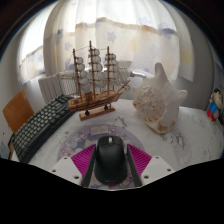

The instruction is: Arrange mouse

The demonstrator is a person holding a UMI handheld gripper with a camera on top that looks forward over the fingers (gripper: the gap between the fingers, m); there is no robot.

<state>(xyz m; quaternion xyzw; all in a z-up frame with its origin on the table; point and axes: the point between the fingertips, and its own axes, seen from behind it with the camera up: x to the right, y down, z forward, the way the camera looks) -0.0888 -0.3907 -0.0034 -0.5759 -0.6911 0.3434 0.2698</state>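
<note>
A black computer mouse (110, 160) sits between my gripper's (111, 163) two fingers, its nose pointing away toward the table's middle. Both magenta pads (82, 158) press against its sides, so the fingers are shut on it. The mouse appears to be just above or on the white table (120, 130); I cannot tell which.
A wooden model sailing ship (96, 85) stands beyond the mouse. A large white conch shell (160, 100) stands to the right. A black keyboard (42, 122) lies at the left, near a brown board. Curtained windows are behind.
</note>
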